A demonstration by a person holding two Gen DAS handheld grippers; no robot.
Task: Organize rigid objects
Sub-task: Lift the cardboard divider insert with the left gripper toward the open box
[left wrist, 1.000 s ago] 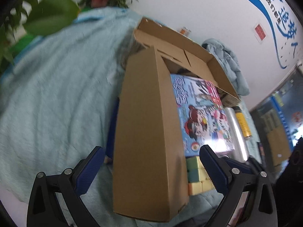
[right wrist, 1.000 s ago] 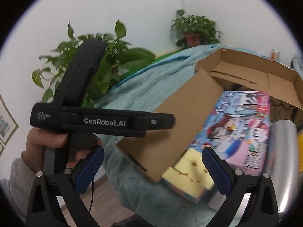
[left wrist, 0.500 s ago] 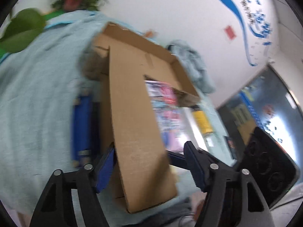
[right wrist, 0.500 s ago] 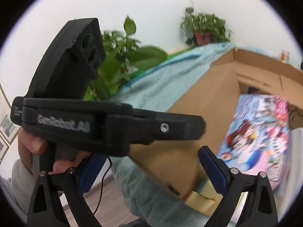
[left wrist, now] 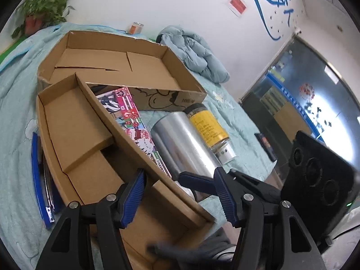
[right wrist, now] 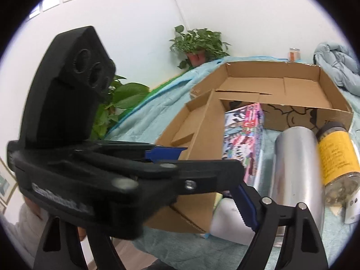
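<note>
A small open cardboard box (left wrist: 78,139) sits at the near edge of the bed; it also shows in the right wrist view (right wrist: 198,135). My left gripper (left wrist: 180,193) is open, its jaws astride the box's right wall. A colourful toy box (left wrist: 132,121) lies beside it, then a silver cylinder (left wrist: 186,148) and a yellow-labelled jar (left wrist: 207,123). My right gripper (right wrist: 202,202) is open; its left finger is hidden behind the left gripper's body (right wrist: 90,157). The right gripper's finger (left wrist: 195,182) shows in the left wrist view beside the box wall.
A large open cardboard box (left wrist: 112,63) stands behind. A blue folder (left wrist: 38,175) lies left of the small box. A bunched blue jacket (left wrist: 198,54), a potted plant (left wrist: 42,11) and a small can (left wrist: 136,27) are at the back. A white object (right wrist: 231,222) lies at the bed's edge.
The small box has turned from upside down to open side up. The left gripper has come over its right wall. The right gripper has moved in close behind the left one.
</note>
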